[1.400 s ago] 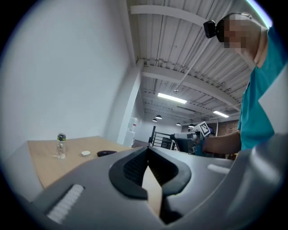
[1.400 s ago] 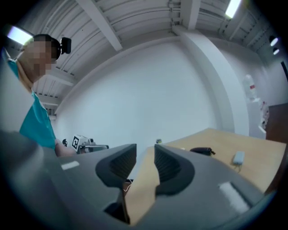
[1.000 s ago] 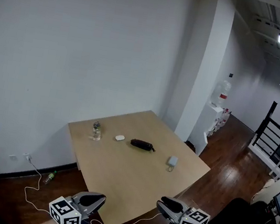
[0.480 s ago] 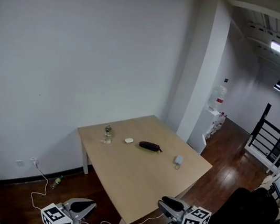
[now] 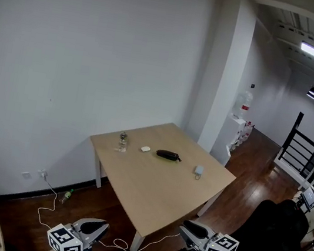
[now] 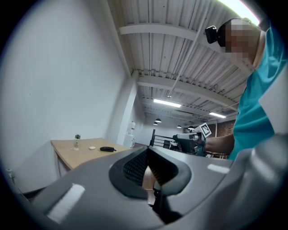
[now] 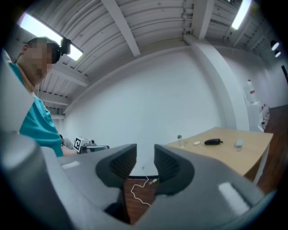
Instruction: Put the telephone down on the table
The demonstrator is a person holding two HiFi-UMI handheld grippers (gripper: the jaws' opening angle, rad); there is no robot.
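When checking jaw state, read left gripper [image 6: 147, 155] as closed at the tips on nothing, right gripper [image 7: 141, 152] as parted and empty. Note both held low, well apart from table [image 5: 151, 198]: no load to carry. Find telephone [image 5: 167, 155], judged to be the dark oblong item, lying flat on that table.

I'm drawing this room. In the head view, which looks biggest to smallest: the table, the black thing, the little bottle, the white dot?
1. Table.
2. Black thing and little bottle: about alike, one long, one tall, so no ranking.
3. White dot, smallest.
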